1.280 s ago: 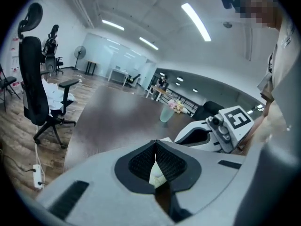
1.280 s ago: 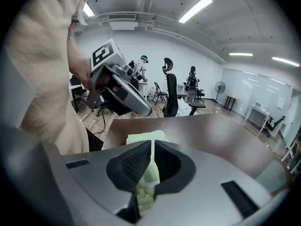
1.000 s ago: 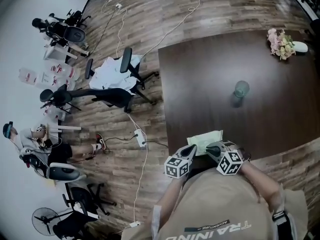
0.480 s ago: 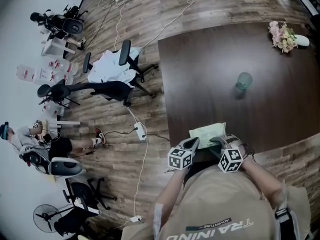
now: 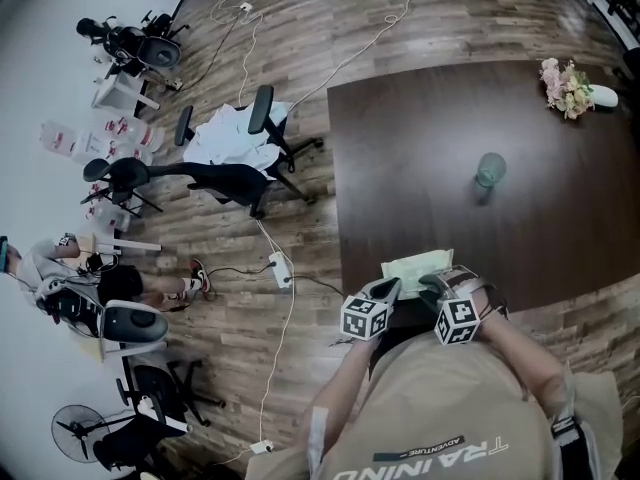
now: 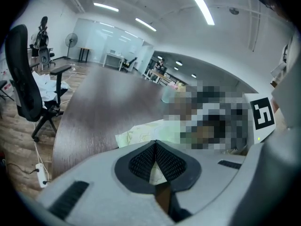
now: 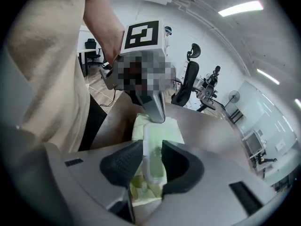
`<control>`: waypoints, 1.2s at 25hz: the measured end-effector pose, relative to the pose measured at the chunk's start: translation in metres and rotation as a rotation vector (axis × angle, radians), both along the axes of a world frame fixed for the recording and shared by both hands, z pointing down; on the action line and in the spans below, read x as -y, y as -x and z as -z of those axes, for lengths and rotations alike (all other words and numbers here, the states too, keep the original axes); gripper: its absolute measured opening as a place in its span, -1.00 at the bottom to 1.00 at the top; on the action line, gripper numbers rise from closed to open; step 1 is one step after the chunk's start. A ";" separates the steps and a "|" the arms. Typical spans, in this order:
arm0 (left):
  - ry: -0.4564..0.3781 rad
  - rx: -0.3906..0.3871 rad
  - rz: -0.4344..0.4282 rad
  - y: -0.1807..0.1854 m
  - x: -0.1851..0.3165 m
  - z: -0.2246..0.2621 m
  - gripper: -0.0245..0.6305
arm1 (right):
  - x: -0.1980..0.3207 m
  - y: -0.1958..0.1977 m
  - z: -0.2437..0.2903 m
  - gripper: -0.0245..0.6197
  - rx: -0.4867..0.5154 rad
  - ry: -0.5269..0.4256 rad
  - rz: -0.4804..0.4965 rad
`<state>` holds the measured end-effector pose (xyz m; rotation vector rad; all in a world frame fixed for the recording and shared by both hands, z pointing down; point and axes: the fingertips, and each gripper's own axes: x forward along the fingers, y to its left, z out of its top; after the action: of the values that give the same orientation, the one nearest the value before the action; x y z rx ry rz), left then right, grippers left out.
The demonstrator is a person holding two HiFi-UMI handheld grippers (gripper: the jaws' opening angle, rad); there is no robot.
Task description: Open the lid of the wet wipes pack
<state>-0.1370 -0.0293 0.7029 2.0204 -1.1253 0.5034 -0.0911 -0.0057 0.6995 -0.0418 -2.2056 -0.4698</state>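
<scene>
Lid [image 7: 153, 169] of the wet wipes pack [image 5: 415, 266] is caught right between the jaws of the right hand-held gripper [image 7: 151, 147], and those jaws are opening now, so the flap is straddled rather than squeezed. Whether it is already raised cannot be told. The pack is laid flat at the near edge of the bench [image 5: 450, 128], just in front of the person, its long axis run from one gripper across to the other. In the right gripper view the lid is seen stretched straight ahead along that axis, with the left hand-held gripper [image 6: 155, 144] met at the far end. There the left jaws are pressed together on the edge of the pale wrapper, and the pack is pinned. The right hand is judged the nearer to the lid; a fresh pinch and a lift away from the pinned end seem called for
</scene>
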 end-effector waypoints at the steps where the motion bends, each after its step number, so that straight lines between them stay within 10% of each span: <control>1: -0.001 0.005 -0.010 0.000 0.000 -0.001 -0.90 | 0.000 0.000 0.000 -0.58 0.005 0.000 -0.001; 12: -0.033 0.159 -0.136 -0.004 0.000 -0.002 -0.90 | 0.003 -0.002 0.016 -0.86 0.070 0.242 -0.100; 15: -0.034 0.178 -0.148 -0.005 -0.002 -0.004 -0.90 | 0.032 -0.006 0.032 -0.88 0.150 0.151 -0.190; 18: -0.030 0.165 -0.137 -0.004 0.000 -0.004 -0.90 | 0.033 -0.006 0.039 -0.87 0.126 0.165 -0.097; 20: -0.023 0.157 -0.129 -0.004 -0.001 -0.004 -0.90 | 0.016 -0.007 0.029 -0.48 0.082 0.200 -0.009; 30: -0.021 0.134 -0.137 -0.005 0.000 -0.004 -0.90 | 0.008 -0.003 0.000 -0.43 0.000 0.026 0.051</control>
<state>-0.1317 -0.0292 0.7064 2.1178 -1.0790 0.7080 -0.0877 -0.0132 0.6995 -0.1120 -2.2153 -0.4690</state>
